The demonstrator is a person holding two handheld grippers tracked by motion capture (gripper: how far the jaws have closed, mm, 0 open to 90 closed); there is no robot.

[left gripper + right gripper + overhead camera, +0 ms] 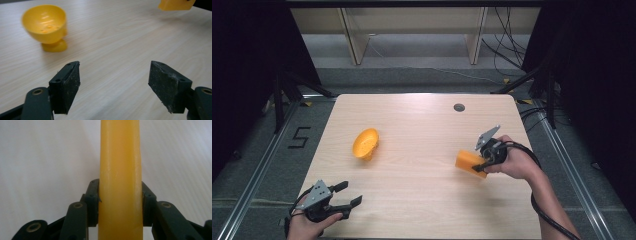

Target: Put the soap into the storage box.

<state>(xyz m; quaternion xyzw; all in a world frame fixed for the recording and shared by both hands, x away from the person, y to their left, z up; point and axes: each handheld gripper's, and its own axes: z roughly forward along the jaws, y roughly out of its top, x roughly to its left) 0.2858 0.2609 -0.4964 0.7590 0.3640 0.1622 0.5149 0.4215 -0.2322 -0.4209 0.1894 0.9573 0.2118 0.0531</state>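
Observation:
A yellow bowl-shaped cup on a short foot [365, 143] lies tipped on the wooden table [422, 200], left of the middle; in the left gripper view the cup [46, 26] sits at the upper left. My right gripper [480, 161] is shut on an orange-yellow block [470, 162] at the right side of the table. In the right gripper view the block [120, 177] stands between both pads. My left gripper [347, 195] rests open near the front left corner, with nothing between its jaws [115, 82]. The block [175, 4] shows at the top right of the left gripper view.
A small round grommet hole [459, 107] lies near the table's far edge. Beyond the table are wooden shelf legs [354, 42] and loose cables [507, 45] on the floor. A black mark shaped like a 5 [299, 137] is on the floor at the left.

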